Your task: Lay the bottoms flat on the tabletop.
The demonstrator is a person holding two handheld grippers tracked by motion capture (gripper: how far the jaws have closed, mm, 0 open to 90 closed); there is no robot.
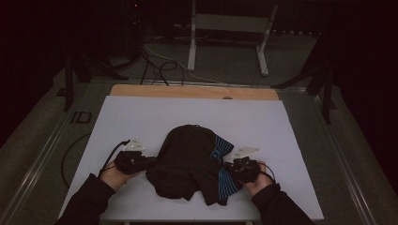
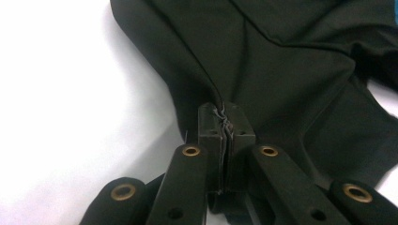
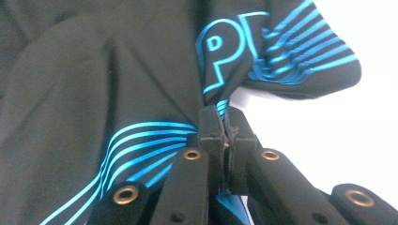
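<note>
- While the person's forearms come in from the near edge in the high view, a black garment with blue print lies crumpled near the front of the white table top, between the two hands.
- At the garment's left edge, the left gripper sits in the person's left hand, with its cable looping off to the left.
- Its jaws are pressed together on a thin fold of plain black cloth; the left gripper view shows the pinched edge of the garment wrinkled between the pads of the left gripper.
- At the garment's right edge, the right gripper is held in the right hand, beside the blue stripes.
- Its jaws are likewise closed on cloth: in the right gripper view the right gripper clamps a fold of the garment just below the blue outlined lettering, with curved blue lines running to the left of the jaws.
</note>
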